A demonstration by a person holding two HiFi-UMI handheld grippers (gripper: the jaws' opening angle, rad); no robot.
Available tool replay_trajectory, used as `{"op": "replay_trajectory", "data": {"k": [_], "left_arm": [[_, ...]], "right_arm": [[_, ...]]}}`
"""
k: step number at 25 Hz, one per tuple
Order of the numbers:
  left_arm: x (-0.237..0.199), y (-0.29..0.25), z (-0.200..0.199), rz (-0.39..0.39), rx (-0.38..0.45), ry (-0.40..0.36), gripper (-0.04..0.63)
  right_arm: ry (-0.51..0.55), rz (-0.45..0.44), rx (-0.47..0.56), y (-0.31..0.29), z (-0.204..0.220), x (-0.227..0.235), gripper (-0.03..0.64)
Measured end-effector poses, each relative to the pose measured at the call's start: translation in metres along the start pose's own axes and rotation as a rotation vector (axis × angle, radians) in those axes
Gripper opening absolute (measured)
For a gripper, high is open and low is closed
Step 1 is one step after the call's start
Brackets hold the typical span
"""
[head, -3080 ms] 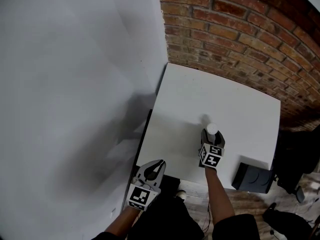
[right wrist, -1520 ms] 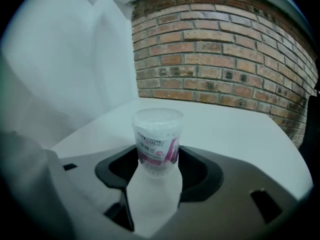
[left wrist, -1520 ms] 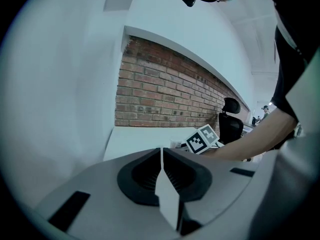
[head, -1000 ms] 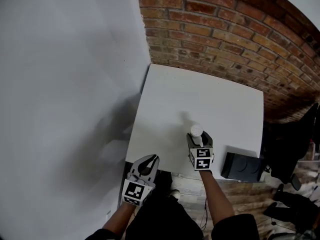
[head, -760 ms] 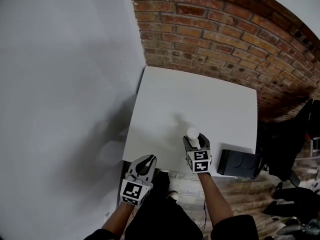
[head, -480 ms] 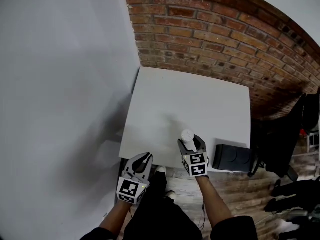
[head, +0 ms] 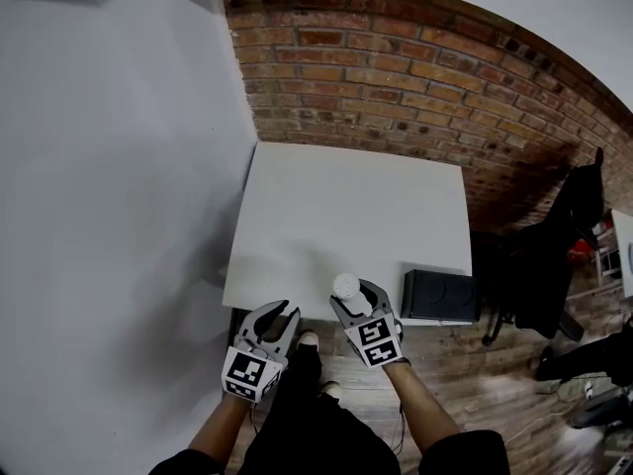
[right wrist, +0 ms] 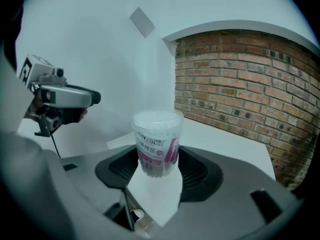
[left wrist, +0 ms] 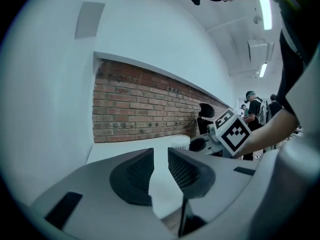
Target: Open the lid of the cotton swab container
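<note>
A clear cotton swab container (right wrist: 156,149) with a white lid (right wrist: 157,120) and a pink label stands upright between the jaws of my right gripper (right wrist: 157,170), which is shut on its lower body. In the head view the container (head: 345,286) and right gripper (head: 348,295) hang over the front edge of the white table (head: 346,206). My left gripper (head: 280,313) is to its left, in front of the table edge. Its jaws have just been opening and stand a little apart with nothing between them (left wrist: 160,166). The left gripper view shows the lid (left wrist: 180,141) ahead to the right.
A brick wall (head: 396,77) backs the table and a white wall (head: 119,166) runs along its left. A black box (head: 441,296) sits on the wood floor at the table's right front, and a dark chair (head: 554,245) stands further right. People stand far off (left wrist: 255,109).
Both grippers have drawn back toward the table's front edge and risen, and the right one carries the container off the tabletop. The left jaws have parted slightly.
</note>
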State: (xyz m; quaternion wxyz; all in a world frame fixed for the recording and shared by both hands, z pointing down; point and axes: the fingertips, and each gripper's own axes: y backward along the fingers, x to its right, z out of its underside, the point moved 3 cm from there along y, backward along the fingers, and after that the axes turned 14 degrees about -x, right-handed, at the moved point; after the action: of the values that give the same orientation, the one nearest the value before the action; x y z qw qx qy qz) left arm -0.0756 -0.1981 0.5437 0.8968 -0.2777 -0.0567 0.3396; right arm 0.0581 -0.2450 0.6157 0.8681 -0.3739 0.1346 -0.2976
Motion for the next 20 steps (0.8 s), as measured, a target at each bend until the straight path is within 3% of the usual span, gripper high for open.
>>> {"op": "replay_trajectory", "data": {"k": [8,20], "left_arm": [[0.045,0.021,-0.023,0.072,0.034,-0.029,0.131],[0.109,0.032,-0.017,0.258,-0.068,-0.08,0.262]], "right_arm": [[0.103,0.01,0.007,0.048,0.013,-0.023,0.256],[0.299,0.014,-0.011,0.092,0.031,-0.081,0.256]]}}
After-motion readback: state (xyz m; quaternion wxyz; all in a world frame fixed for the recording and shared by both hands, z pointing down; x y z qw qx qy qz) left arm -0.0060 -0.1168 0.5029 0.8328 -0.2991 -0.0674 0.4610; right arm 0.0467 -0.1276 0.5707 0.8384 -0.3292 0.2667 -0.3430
